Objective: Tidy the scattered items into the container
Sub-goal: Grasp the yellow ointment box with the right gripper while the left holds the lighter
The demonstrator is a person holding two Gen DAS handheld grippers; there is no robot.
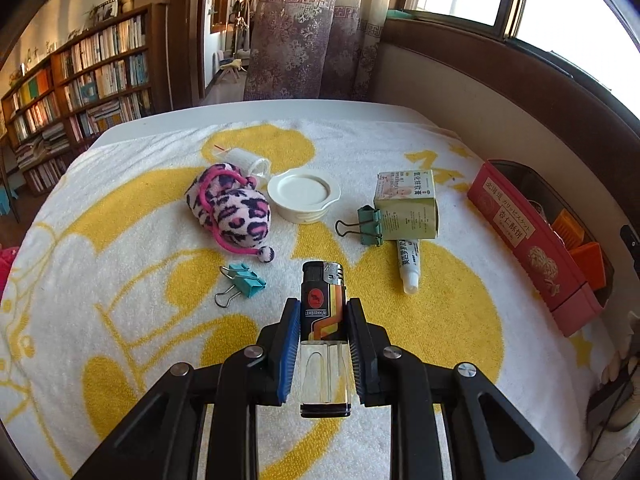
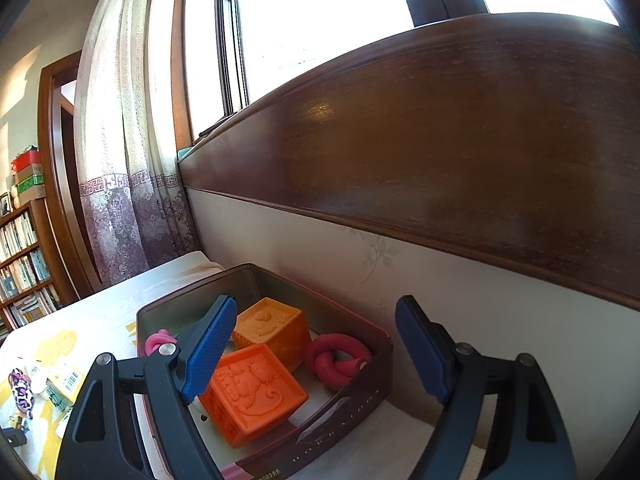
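Nearest the left wrist camera, the left gripper (image 1: 323,320) is clamped on a lighter (image 1: 323,320), its pads pressing the lighter's sides about midway so the metal top sticks out ahead and the clear base hangs toward the camera. That hold probably suits carrying it to the container.

Taking the lighter as landmark: beyond it to the left lie a teal binder clip (image 1: 244,285) and a pink leopard plush pouch (image 1: 232,212) on the yellow-and-white towel (image 1: 120,208). Straight beyond it sits a white lid (image 1: 303,193). To its right are a green binder clip (image 1: 370,226) touching a small medicine box (image 1: 408,206), with an ointment tube (image 1: 410,268) just in front. Far right, by the wall, stands the red container (image 1: 532,256).

In the right wrist view, the right gripper (image 2: 316,356) hovers over that container with its jaws wide apart and nothing between them. Inside are two orange blocks (image 2: 252,392) and a pink knotted ring (image 2: 336,364).
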